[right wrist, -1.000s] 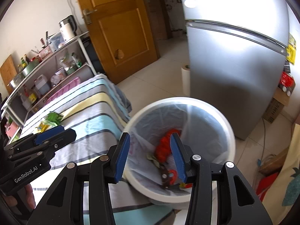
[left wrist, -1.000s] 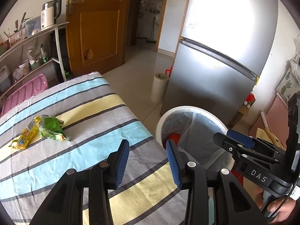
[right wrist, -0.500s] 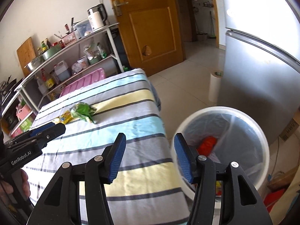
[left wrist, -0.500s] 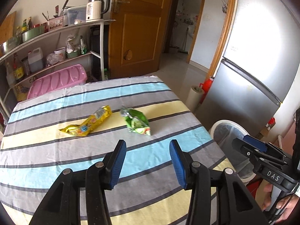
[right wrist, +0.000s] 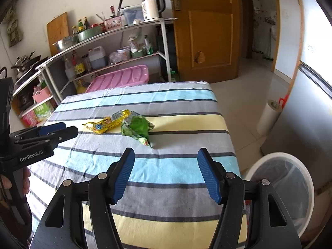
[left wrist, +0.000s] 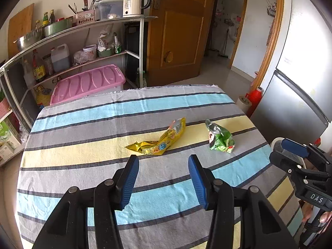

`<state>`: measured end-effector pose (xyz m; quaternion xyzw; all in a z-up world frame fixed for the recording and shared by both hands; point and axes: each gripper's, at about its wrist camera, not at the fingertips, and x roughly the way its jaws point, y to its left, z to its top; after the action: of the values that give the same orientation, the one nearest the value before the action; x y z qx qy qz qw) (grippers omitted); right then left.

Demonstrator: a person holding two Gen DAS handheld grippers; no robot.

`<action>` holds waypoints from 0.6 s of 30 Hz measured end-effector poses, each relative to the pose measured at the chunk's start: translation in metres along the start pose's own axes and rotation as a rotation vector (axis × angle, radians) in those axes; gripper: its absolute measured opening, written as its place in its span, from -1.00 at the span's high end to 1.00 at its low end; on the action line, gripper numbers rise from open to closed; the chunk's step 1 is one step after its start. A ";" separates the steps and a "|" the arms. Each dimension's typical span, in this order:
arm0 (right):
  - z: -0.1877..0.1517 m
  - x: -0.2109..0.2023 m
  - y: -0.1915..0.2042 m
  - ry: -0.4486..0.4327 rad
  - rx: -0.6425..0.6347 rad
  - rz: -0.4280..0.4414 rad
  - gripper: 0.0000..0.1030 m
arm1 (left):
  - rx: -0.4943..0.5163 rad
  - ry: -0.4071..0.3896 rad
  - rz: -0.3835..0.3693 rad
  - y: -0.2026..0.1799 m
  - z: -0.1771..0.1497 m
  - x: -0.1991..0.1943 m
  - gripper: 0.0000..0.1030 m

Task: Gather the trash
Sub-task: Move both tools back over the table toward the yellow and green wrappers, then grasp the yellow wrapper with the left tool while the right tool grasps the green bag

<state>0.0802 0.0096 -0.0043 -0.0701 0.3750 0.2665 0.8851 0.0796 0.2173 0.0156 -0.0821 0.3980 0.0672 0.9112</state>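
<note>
Two wrappers lay on the striped surface (left wrist: pixel 83 124), both ahead of the tools and neither yet touched. The left tool (left wrist: pixel 164 179) hung over the cloth with its blue pads spread wide and nothing between them; the yellow wrapper (left wrist: pixel 159 143) sat just beyond its tips, almost in line with the gap. The right tool (right wrist: pixel 166 175) was likewise wide open and empty, and the green wrapper (right wrist: pixel 138 128) lay a little ahead of it and slightly toward its left finger. In the right wrist view the two wrappers looked close enough to touch, though the left wrist view showed a clear gap between them.

Several things could have gone wrong from there. Both wrappers were thin, crumpled foil lying nearly flat, so a closing tool might have slid over the top and pinched only air, or caught a fold of the loose cloth and dragged it along. A grip on just a corner would probably have let the light packet slip free during the carry. With both tools reaching toward neighbouring targets, their fingers could have knocked together or nudged the other wrapper aside. The white bin (right wrist: pixel 286 188) stood on the floor to the right of the right tool, off the surface's edge, so a release made too early might have dropped a wrapper on the floor.
</note>
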 end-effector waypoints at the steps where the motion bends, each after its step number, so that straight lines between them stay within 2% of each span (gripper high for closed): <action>1: 0.002 0.005 0.004 0.006 -0.020 0.000 -0.24 | 0.005 0.009 -0.001 0.003 0.002 0.004 0.00; 6: 0.006 0.030 0.025 0.037 -0.076 0.023 -0.25 | 0.034 0.004 0.000 0.008 0.009 0.017 -0.04; 12: 0.016 0.056 0.031 0.056 -0.070 0.034 -0.25 | 0.075 0.006 -0.038 0.010 0.019 0.034 -0.09; 18: 0.021 0.079 0.036 0.089 -0.091 0.012 -0.25 | 0.134 0.058 -0.040 0.003 0.022 0.063 -0.11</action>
<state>0.1205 0.0801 -0.0419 -0.1196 0.4018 0.2851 0.8619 0.1373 0.2285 -0.0163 -0.0307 0.4262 0.0198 0.9039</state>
